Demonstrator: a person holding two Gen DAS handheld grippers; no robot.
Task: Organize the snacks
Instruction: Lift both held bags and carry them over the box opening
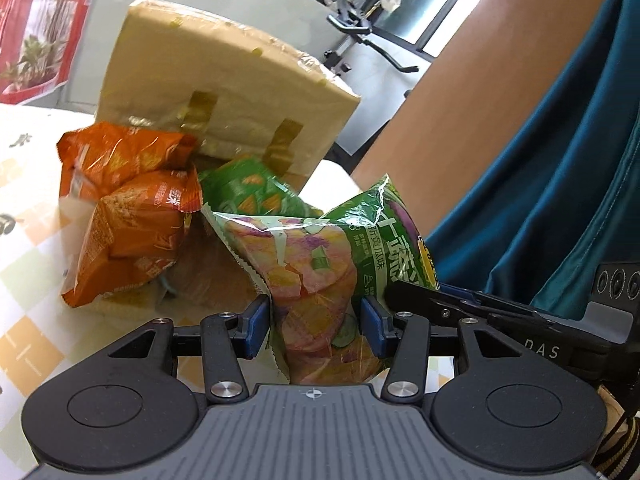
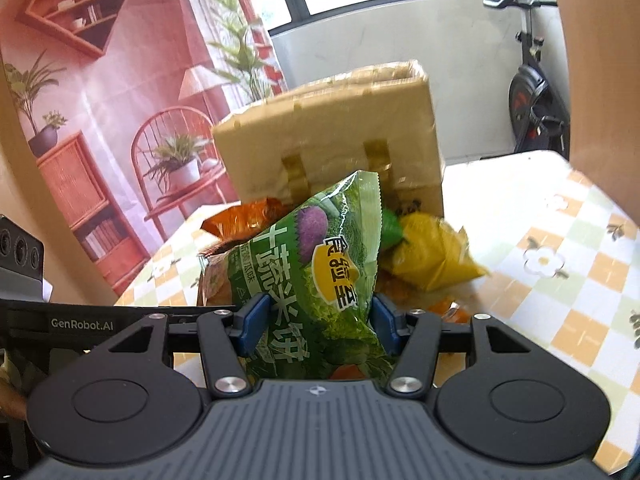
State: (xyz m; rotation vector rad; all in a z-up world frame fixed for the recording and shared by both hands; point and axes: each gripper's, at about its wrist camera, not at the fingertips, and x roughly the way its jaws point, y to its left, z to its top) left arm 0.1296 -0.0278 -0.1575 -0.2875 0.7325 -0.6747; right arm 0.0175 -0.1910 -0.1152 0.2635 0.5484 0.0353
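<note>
The left claw (image 1: 316, 326) is clenched on one end of a green snack bag (image 1: 320, 264), its blue pads (image 1: 256, 326) pressing the crinkled, glossy film from both sides. The right claw (image 2: 316, 326) grips the other end of the same green snack bag (image 2: 320, 280), pads (image 2: 252, 322) closed on the printed face with its yellow label and purple vegetable picture. The bag hangs between the two claws, lifted just in front of the cardboard box (image 1: 228, 92).

From the left wrist, two orange snack bags (image 1: 128, 208) lie puffy and creased on the bench (image 1: 28, 280) at the foot of the box, to its left side, one resting against the other. A second green bag (image 1: 248, 196) lies just beside them, touching the box base. The right claw's black body shows at the edge, next to a teal garment (image 1: 560, 160).

The right wrist alone shows a yellow bag (image 2: 432, 256), blurred, lying right of the box front (image 2: 328, 132), with one orange bag (image 2: 244, 220) peeking out behind the held one. The box is tan, blocky, wrapped in clear tape with two darker tape strips. The bench cloth is a checked pattern of orange, pale green and white with flowers (image 2: 560, 264).
</note>
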